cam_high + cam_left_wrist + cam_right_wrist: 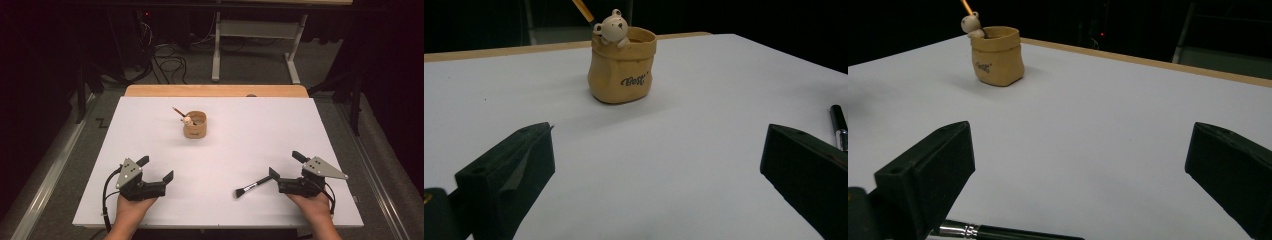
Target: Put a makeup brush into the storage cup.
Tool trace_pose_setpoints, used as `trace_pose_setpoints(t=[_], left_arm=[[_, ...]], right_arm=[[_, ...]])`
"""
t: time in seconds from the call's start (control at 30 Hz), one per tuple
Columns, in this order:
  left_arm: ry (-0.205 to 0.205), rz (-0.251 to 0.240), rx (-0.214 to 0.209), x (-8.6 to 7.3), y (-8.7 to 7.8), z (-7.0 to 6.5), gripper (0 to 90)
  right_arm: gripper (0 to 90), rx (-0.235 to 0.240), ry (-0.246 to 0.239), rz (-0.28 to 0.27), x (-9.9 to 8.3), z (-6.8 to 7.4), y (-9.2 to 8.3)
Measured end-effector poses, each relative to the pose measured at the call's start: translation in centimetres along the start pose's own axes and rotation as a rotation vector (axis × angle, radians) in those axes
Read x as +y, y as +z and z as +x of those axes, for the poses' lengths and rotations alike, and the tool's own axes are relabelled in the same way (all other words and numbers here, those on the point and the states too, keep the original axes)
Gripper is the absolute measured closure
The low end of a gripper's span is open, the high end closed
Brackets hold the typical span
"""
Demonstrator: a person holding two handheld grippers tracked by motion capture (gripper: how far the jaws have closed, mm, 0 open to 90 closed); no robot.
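High view: fixed above the person's side, looking forward and down; it takes in the whole white table (225,150), with the floor and a desk frame beyond its far edge.
Left gripper view: rides low on the left gripper (157,169), just above the table, facing the far edge; its two jaws rise wide apart at the bottom corners.
Right gripper view: rides low on the right gripper (286,164), facing forward and toward the table's far left.
Shared by all three: the tan bear pot (195,125) (622,65) (997,55), mid-distance from both gripper cameras, nearer to the left one.
Shared brush (254,186): at the right edge of the left gripper view (838,131), at the bottom of the right gripper view (998,231).
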State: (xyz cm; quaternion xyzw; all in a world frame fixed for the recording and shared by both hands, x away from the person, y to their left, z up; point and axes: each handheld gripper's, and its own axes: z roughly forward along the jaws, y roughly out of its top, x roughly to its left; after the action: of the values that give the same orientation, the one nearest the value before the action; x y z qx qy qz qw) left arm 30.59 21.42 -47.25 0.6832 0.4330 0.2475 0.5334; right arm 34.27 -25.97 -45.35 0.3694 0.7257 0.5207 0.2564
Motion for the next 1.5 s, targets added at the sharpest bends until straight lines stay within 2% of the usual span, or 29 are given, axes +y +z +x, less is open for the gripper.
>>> trace_pose_setpoints(t=[0.13, 0.33, 0.47, 0.53, 0.73, 1.03, 1.13, 1.17, 1.27, 1.37, 1.5], left_arm=[[-0.004, -0.004, -0.012, 0.1, 0.2, 0.3, 1.7], [-0.013, -0.015, -0.018, 0.4, 0.3, 0.9, 1.8], [-0.022, -0.021, -0.020, 0.6, 0.3, 1.0, 1.8], [-0.025, -0.024, -0.021, 0.6, 0.3, 1.0, 1.8], [-0.030, -0.013, -0.032, 0.5, 0.6, 1.4, 1.8], [-0.037, -0.022, -0.044, 0.4, 0.2, 1.1, 1.8], [-0.028, -0.013, -0.043, 0.4, 0.2, 1.0, 1.9], [-0.031, -0.015, -0.043, 0.4, 0.2, 1.0, 1.9], [-0.033, -0.020, -0.042, 0.4, -0.1, 0.9, 1.9], [-0.033, -0.026, -0.042, 0.4, -0.3, 0.8, 1.9], [-0.033, -0.028, -0.046, 0.5, -0.4, 0.7, 1.9]], right_arm=[[0.4, -0.022, 0.011, -0.004, 0.1, -0.4, -0.4], [0.4, -0.042, -0.007, 0.001, 0.1, -0.4, -0.8], [0.4, -0.049, -0.005, 0.022, -0.1, -0.5, -0.7], [0.4, -0.056, 0.007, 0.050, -0.4, -0.6, -0.6], [0.4, -0.065, 0.002, 0.087, -0.4, -0.7, 0.1], [0.4, -0.068, -0.024, 0.195, -0.7, -0.5, 1.3], [0.4, -0.065, -0.055, 0.239, -0.9, -0.3, 1.4], [0.4, -0.065, -0.044, 0.257, -1.0, -0.2, 1.4], [0.4, -0.057, -0.056, 0.292, -1.1, -0.2, 1.4], [0.4, -0.047, -0.043, 0.333, -1.1, -0.1, 1.4], [0.4, -0.037, -0.052, 0.382, -0.9, 0.3, 1.4]])
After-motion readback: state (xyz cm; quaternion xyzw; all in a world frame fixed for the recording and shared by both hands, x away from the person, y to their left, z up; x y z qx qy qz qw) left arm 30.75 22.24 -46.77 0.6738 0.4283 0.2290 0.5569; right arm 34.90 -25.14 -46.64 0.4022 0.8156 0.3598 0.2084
